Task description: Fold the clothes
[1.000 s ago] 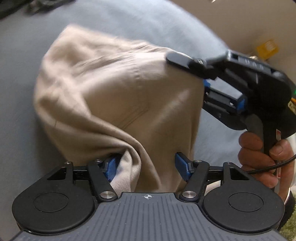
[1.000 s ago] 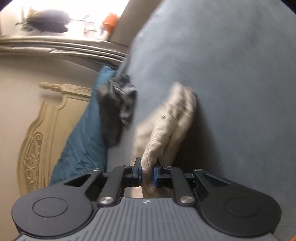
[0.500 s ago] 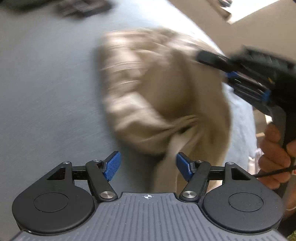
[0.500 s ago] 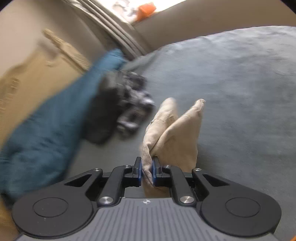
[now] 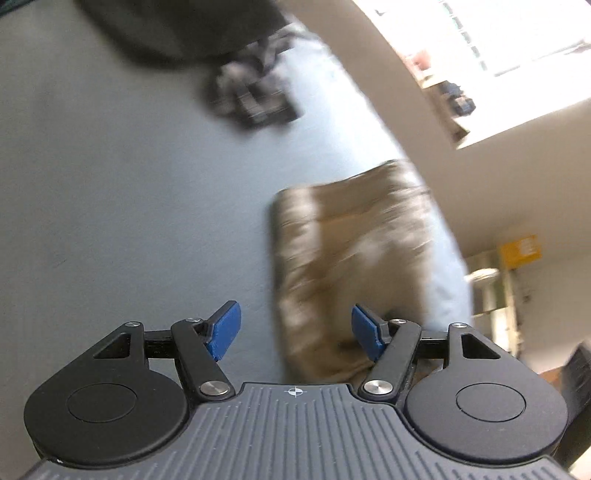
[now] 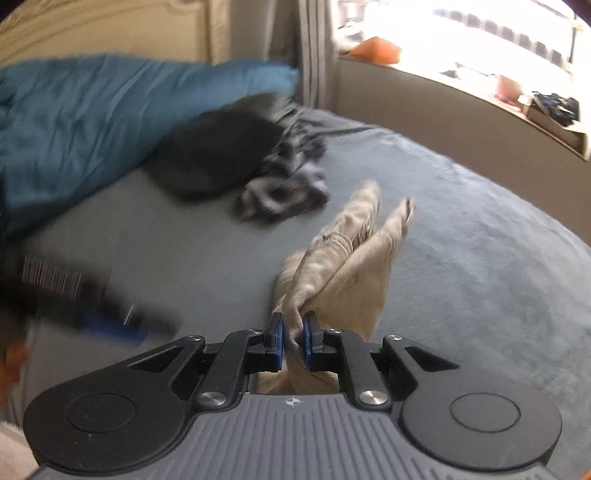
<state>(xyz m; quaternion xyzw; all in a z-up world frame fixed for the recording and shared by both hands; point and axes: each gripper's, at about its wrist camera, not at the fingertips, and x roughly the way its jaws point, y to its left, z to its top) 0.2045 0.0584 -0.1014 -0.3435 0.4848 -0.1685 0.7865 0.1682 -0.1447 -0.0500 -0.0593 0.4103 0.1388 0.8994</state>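
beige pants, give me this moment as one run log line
step: folding | right claw: shut on beige pants | left claw: open, empty | surface: grey bed

bedroom, home: bed with grey sheet point(image 6: 480, 258); carved cream headboard point(image 6: 92, 26), far left; blue duvet point(image 6: 74, 122) bunched at left; loose dark clothes point(image 6: 221, 147) on bed; bright cluttered window sill point(image 6: 517, 85), far right.
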